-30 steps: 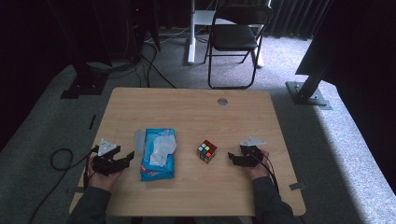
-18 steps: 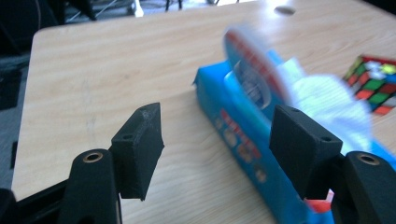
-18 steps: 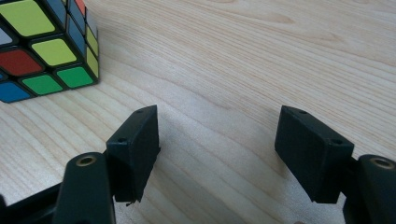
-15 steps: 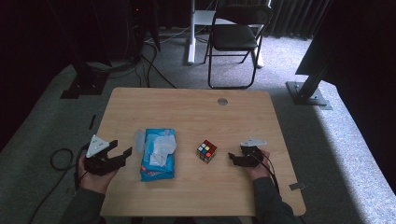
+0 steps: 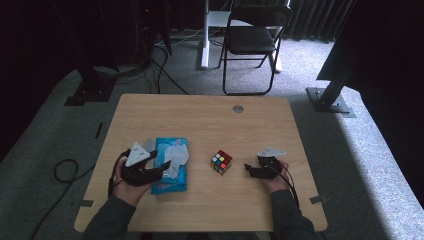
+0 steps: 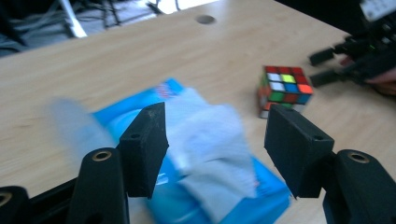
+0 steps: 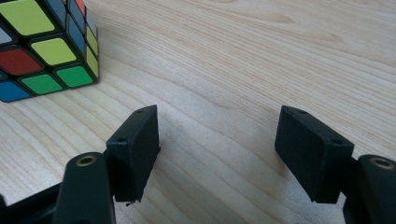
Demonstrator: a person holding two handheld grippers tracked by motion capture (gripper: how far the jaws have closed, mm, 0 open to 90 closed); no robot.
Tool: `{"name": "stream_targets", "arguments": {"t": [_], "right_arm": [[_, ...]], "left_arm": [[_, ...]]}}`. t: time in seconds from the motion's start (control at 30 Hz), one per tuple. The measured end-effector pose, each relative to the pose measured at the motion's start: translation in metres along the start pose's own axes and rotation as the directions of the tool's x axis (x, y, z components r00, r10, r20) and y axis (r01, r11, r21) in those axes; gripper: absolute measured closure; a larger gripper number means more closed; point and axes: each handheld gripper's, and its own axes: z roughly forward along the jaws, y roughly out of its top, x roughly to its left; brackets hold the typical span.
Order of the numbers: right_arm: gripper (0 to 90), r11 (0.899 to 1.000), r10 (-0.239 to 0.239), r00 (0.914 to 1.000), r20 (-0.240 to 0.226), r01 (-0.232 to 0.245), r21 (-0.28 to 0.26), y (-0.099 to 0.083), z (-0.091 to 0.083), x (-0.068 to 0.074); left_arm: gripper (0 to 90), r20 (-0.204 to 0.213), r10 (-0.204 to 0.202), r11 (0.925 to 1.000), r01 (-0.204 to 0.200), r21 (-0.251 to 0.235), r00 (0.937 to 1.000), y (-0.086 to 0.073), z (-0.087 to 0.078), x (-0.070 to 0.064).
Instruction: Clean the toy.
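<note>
A soft blue tissue pack [image 6: 187,158] with crumpled white tissue lies on the pale wood-grain table [image 5: 210,120], under the spread left hand-held gripper [image 6: 215,140], while the glossy colour cube [image 5: 221,162] sits just beside the spread right hand-held gripper [image 7: 217,149]
</note>
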Motion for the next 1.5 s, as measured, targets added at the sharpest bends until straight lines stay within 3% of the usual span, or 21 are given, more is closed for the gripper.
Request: {"name": "stream_targets", "arguments": {"t": [0.1, 0.23, 0.27, 0.33, 0.47, 0.6, 0.83, 0.97, 1.07, 1.13, 1.23, 1.47, 1.5], "right_arm": [[30.3, 1.000, 0.000, 1.0000, 0.000, 0.000, 0.000, 0.000, 0.000, 0.000], [30.2, 1.000, 0.000, 1.0000, 0.000, 0.000, 0.000, 0.000, 0.000, 0.000], [30.2, 1.000, 0.000, 1.0000, 0.000, 0.000, 0.000, 0.000, 0.000, 0.000], [30.2, 1.000, 0.000, 1.0000, 0.000, 0.000, 0.000, 0.000, 0.000, 0.000], [30.2, 1.000, 0.000, 1.0000, 0.000, 0.000, 0.000, 0.000, 0.000, 0.000], [30.2, 1.000, -0.001, 1.0000, -0.001, 0.001, 0.000, 0.000, 0.000, 0.000], [30.2, 1.000, -0.001, 1.0000, -0.001, 0.001, 0.000, 0.000, 0.000, 0.000], [30.2, 1.000, -0.001, 1.0000, -0.001, 0.001, 0.000, 0.000, 0.000, 0.000], [30.2, 1.000, -0.002, 1.0000, -0.001, 0.002, 0.000, 0.000, 0.000, 0.000], [30.2, 1.000, -0.002, 1.0000, -0.001, 0.002, -0.001, 0.000, 0.000, 0.000], [30.1, 1.000, -0.002, 1.0000, -0.002, 0.002, 0.000, 0.000, 0.000, 0.000], [30.1, 1.000, -0.003, 1.0000, -0.002, 0.003, 0.001, 0.000, 0.000, 0.000], [30.0, 1.000, -0.003, 1.0000, -0.001, 0.003, 0.001, 0.000, 0.000, 0.000]], "left_arm": [[41.4, 0.051, 0.007, 0.9988, -0.009, 0.049, 0.9987, -0.005, 0.022, -0.015], [43.7, 0.092, 0.019, 0.9965, -0.026, 0.079, 0.9955, -0.009, 0.035, -0.028], [45.1, 0.092, 0.019, 0.9965, -0.026, 0.079, 0.9955, -0.009, 0.035, -0.028], [48.4, 0.097, 0.024, 0.9904, -0.037, 0.133, 0.9950, -0.014, 0.051, -0.042], [53.1, 0.134, 0.033, 0.9839, -0.055, 0.170, 0.9904, -0.022, 0.067, -0.055], [57.3, 0.119, 0.033, 0.9768, -0.057, 0.206, 0.9923, -0.030, 0.077, -0.059], [72.4, 0.042, 0.054, 0.9792, -0.061, 0.194, 0.9977, -0.034, 0.083, -0.054], [82.1, 0.013, 0.082, 0.9776, -0.083, 0.193, 0.9965, -0.033, 0.085, -0.051], [87.9, 0.002, 0.079, 0.9781, -0.078, 0.193, 0.9968, -0.033, 0.086, -0.049], [88.0, -0.035, 0.096, 0.9762, -0.087, 0.199, 0.9948, -0.033, 0.086, -0.046], [88.1, -0.053, 0.059, 0.9797, -0.048, 0.195, 0.9969, -0.034, 0.085, -0.034], [88.1, -0.100, 0.048, 0.9809, -0.028, 0.193, 0.9938, -0.031, 0.089, -0.009], [88.0, -0.123, 0.048, 0.9807, -0.023, 0.194, 0.9912, -0.029, 0.093, 0.002]]}}
